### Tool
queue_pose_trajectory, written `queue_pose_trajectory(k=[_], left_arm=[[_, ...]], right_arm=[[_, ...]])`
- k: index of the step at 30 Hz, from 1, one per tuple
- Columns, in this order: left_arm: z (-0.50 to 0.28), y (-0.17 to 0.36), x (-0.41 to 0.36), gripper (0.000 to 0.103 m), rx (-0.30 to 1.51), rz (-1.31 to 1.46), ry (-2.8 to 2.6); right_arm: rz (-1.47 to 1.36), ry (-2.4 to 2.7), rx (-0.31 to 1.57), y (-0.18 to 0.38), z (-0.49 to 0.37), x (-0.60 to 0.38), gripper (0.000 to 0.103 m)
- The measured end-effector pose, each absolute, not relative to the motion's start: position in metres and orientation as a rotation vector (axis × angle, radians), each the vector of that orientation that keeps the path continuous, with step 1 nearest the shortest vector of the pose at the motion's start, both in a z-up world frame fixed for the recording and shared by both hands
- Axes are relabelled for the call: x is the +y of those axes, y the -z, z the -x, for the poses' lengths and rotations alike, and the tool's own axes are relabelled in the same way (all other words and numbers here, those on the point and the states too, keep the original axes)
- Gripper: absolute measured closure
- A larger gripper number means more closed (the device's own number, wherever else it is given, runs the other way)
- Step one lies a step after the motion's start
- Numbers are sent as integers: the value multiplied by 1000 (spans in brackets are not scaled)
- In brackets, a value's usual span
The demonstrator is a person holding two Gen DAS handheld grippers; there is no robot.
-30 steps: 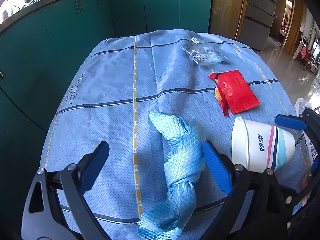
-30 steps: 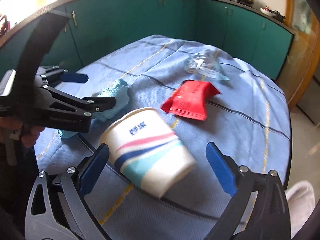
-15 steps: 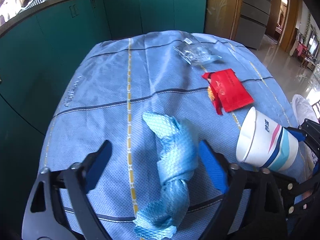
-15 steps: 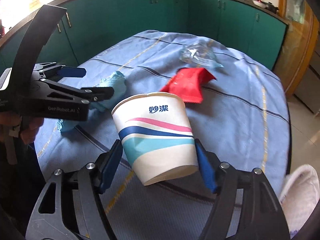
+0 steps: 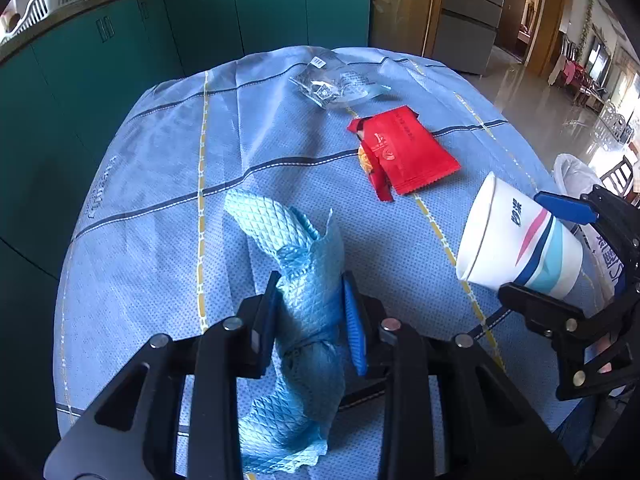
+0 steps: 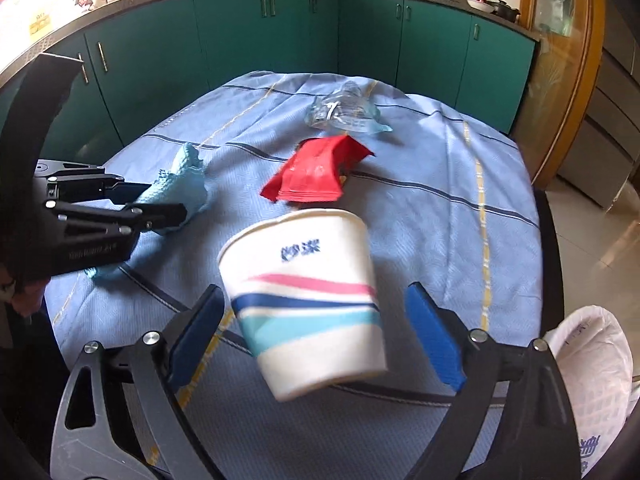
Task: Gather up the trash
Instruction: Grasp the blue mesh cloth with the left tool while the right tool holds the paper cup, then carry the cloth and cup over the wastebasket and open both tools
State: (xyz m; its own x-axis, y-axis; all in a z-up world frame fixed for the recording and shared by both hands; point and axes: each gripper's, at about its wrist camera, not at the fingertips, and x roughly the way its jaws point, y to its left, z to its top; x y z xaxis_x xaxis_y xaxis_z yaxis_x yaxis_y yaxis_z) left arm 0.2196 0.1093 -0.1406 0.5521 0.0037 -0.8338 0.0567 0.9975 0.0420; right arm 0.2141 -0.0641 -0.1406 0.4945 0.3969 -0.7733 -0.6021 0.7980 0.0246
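My left gripper (image 5: 310, 314) is shut on a crumpled light-blue cloth (image 5: 304, 292) on the blue tablecloth (image 5: 160, 200); it also shows in the right wrist view (image 6: 176, 190). My right gripper (image 6: 316, 336) holds a white paper cup (image 6: 308, 304) with pink and blue stripes, tilted, above the table; a gap shows beside its right finger. The cup also shows in the left wrist view (image 5: 516, 240). A red wrapper (image 5: 404, 152) and a clear plastic bag (image 5: 340, 86) lie farther back.
A white trash bag (image 6: 596, 372) hangs open beside the table's right edge. Teal cabinets (image 6: 280, 40) surround the far side of the table. Tiled floor (image 5: 540, 96) lies to the right.
My left gripper has closed on the blue cloth. My right gripper closed around the cup and lifted it off the table; its fingers now look a little wider apart.
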Motion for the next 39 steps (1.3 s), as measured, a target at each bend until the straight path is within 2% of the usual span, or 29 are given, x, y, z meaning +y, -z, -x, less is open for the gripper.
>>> queue_pose_trajectory(k=[3,5,9,23,39], left_arm=[[-218,137,112,72,964,-62,23],[-218,133,114,72,947,-52,14],[-214,125,116,72,897,-50,-12],[-193,85,108,72,692,-65,-39],[-188,68,73,73,634,-6,-14]], right_arm=[[260,-626,872,144,-215,-57,15],[266,-635,887,147,-215,-54,22],[253,-651,886,147,-213,-54,23],[142,-603,733,112,-200,-86,23],[39,-482,620,80,-181,-144,23]])
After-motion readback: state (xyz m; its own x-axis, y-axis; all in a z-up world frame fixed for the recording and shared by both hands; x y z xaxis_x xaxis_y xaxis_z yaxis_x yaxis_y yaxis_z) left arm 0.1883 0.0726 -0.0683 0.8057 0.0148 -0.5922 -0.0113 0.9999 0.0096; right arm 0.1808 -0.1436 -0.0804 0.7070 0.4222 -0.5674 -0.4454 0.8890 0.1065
